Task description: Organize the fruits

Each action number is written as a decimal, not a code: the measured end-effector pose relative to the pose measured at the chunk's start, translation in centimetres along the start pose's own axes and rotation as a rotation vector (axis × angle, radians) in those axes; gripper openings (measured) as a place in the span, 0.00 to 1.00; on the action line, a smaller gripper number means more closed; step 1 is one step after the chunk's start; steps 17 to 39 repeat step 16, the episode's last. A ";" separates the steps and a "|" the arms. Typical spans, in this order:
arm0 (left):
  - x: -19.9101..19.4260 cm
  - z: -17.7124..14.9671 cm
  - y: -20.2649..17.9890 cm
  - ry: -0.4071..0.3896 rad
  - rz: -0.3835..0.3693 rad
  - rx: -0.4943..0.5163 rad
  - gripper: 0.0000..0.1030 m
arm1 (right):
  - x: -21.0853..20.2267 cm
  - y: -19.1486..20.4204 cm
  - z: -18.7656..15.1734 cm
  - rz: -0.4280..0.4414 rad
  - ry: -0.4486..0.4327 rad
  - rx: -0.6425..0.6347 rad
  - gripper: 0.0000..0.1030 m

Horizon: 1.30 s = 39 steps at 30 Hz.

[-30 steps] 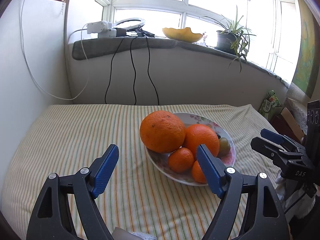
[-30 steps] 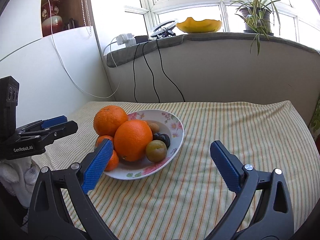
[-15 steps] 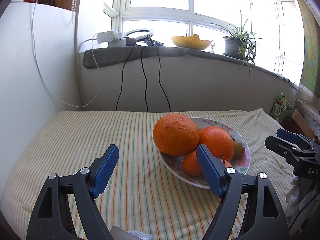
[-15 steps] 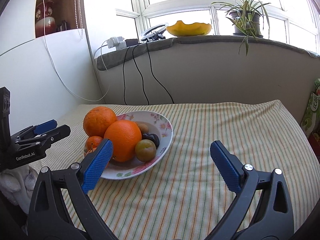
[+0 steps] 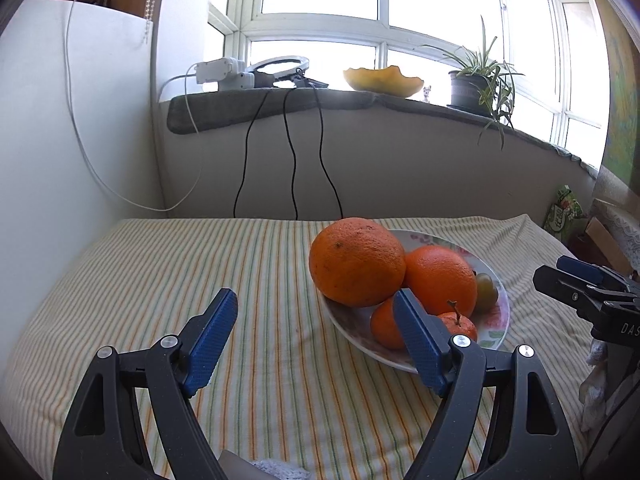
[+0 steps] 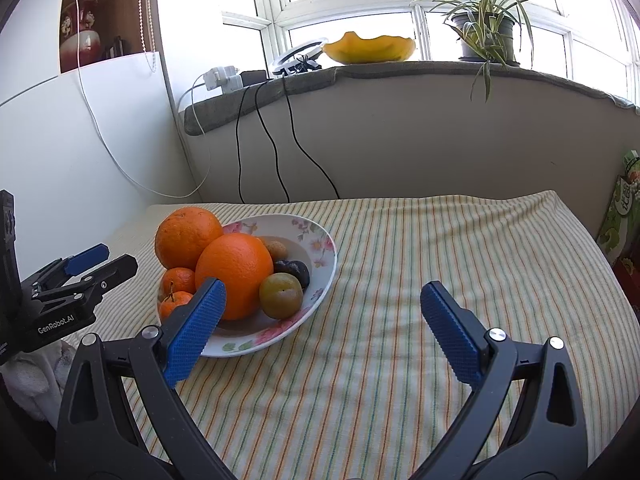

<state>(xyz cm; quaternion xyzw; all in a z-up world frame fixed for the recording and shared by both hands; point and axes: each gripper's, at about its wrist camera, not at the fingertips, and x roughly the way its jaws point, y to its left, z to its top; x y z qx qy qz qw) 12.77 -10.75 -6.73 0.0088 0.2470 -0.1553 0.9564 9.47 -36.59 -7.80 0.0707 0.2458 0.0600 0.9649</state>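
Observation:
A floral plate (image 6: 316, 240) stands on the striped cloth, piled with fruit. It holds two large oranges (image 6: 188, 236) (image 6: 234, 276), two small tangerines (image 6: 178, 280), a green-brown plum (image 6: 281, 295), a dark plum (image 6: 294, 272) and a brownish fruit (image 6: 276, 248). My right gripper (image 6: 323, 286) is open and empty, just right of the plate, its left pad in front of the fruit. In the left wrist view the plate (image 5: 498, 322) lies right of centre with the biggest orange (image 5: 356, 262) nearest. My left gripper (image 5: 313, 296) is open and empty, hovering short of that plate.
The striped cloth (image 5: 160, 280) stretches bare to the left of the plate and to its right (image 6: 460, 240). Behind runs a windowsill with a potted plant (image 6: 484, 36), a yellow bowl (image 6: 368, 50) and hanging cables (image 5: 292, 152). A green bag (image 6: 624, 216) stands at the right edge.
Both grippers have turned outward: the plate slid right in the left wrist view and left in the right wrist view. Jaws kept their width; nothing was picked up.

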 end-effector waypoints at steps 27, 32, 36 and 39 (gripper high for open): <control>-0.1 -0.2 -0.3 -0.004 -0.003 0.013 0.79 | 0.5 -0.1 0.0 -0.005 0.023 0.006 0.97; -0.1 -0.2 -0.3 -0.004 -0.003 0.013 0.79 | 0.5 -0.1 0.0 -0.005 0.023 0.006 0.97; -0.1 -0.2 -0.3 -0.004 -0.003 0.013 0.79 | 0.5 -0.1 0.0 -0.005 0.023 0.006 0.97; -0.1 -0.2 -0.3 -0.004 -0.003 0.013 0.79 | 0.5 -0.1 0.0 -0.005 0.023 0.006 0.97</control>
